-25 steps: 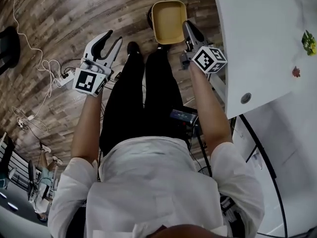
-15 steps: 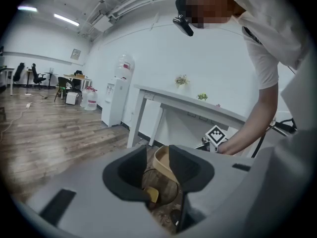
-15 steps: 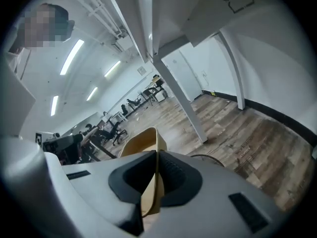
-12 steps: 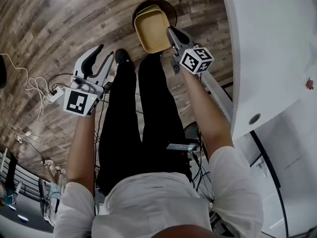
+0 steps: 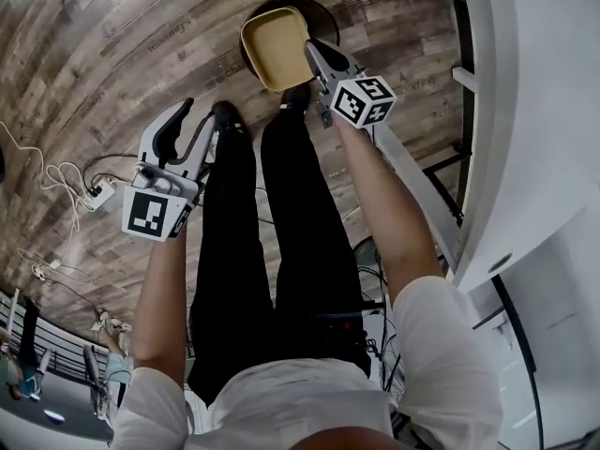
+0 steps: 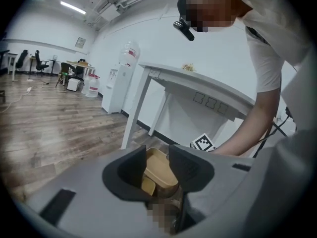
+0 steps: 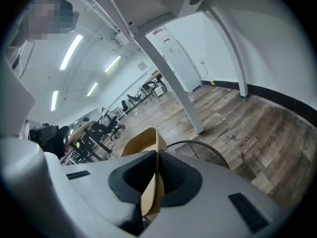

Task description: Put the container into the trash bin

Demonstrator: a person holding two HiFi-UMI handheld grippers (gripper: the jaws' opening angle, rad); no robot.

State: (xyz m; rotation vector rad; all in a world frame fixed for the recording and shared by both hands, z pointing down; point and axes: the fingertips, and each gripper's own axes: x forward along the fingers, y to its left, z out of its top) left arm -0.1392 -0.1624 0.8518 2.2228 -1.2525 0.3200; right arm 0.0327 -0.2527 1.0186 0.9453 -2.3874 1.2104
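The container [image 5: 275, 47] is a shallow tan tray, held by its right rim in my right gripper [image 5: 314, 56], which is shut on it. It hangs just over the round dark wire trash bin [image 5: 323, 9] on the wooden floor. In the right gripper view the container's wall [image 7: 143, 143] stands edge-on between the pressed pads, with the bin's mesh [image 7: 198, 152] just beyond. My left gripper [image 5: 194, 125] is open and empty, to the left of the person's legs. The left gripper view shows the container [image 6: 161, 166] over the bin through the left gripper's [image 6: 156, 155] spread jaws.
A white table [image 5: 544, 111] with a slanted leg [image 5: 412, 195] stands close on the right. The person's black-trousered legs [image 5: 281, 232] fill the middle. Cables and a power strip [image 5: 94, 193] lie on the floor at left. A water dispenser [image 6: 121, 78] stands by the far wall.
Both grippers have come down toward the floor. The container has sunk with the right gripper and now sits over the trash bin, which has come fully into view.
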